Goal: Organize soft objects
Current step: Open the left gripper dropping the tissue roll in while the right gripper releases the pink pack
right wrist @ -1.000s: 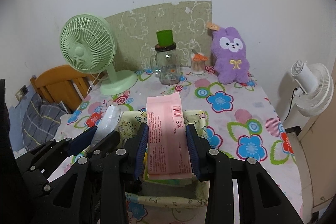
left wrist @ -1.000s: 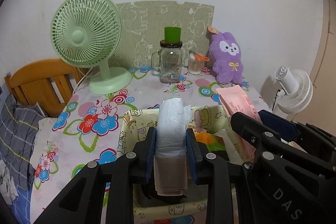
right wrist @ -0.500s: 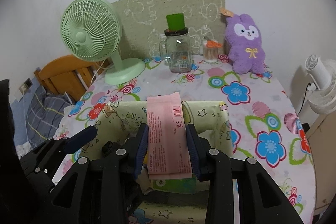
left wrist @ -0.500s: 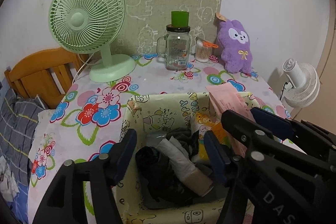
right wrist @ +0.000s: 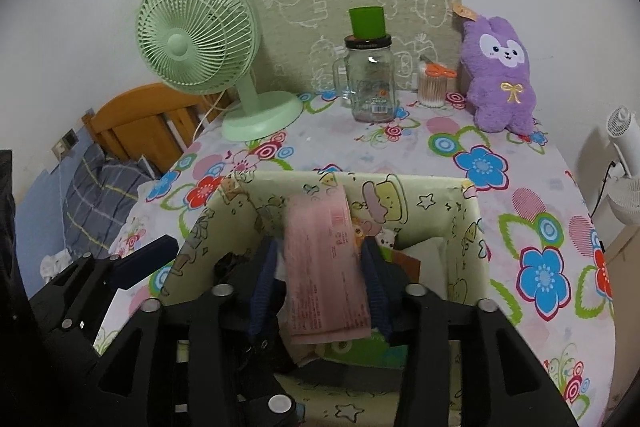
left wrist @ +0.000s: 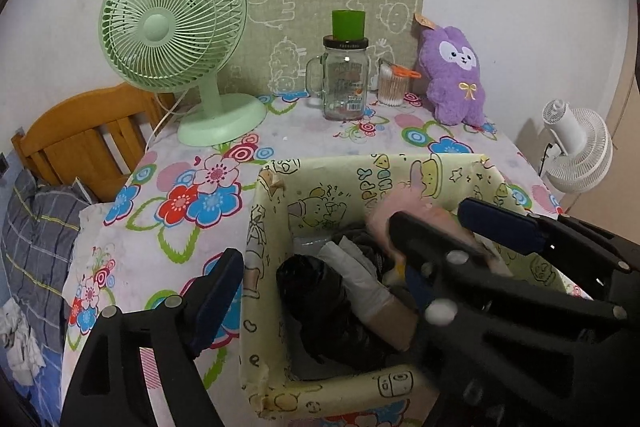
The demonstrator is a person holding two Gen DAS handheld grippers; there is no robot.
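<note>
Pink pack dropping into box

Yellow cartoon box (right wrist: 472, 251) sits on floral tablecloth (right wrist: 500, 163), near edge. R gripper (right wrist: 320, 279) over box, jaws just widening, pads look clear of pink pack (right wrist: 324, 267) betw them, tilted inside box. L gripper (left wrist: 320, 279) spread wide, nothing gripped; white roll (left wrist: 360, 279) lies in box on black bag (left wrist: 316, 303).

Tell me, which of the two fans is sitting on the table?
The green fan. Its round base rests on the flowery tablecloth, left of the glass jar. The white fan sits lower, off the table's right edge.
</note>
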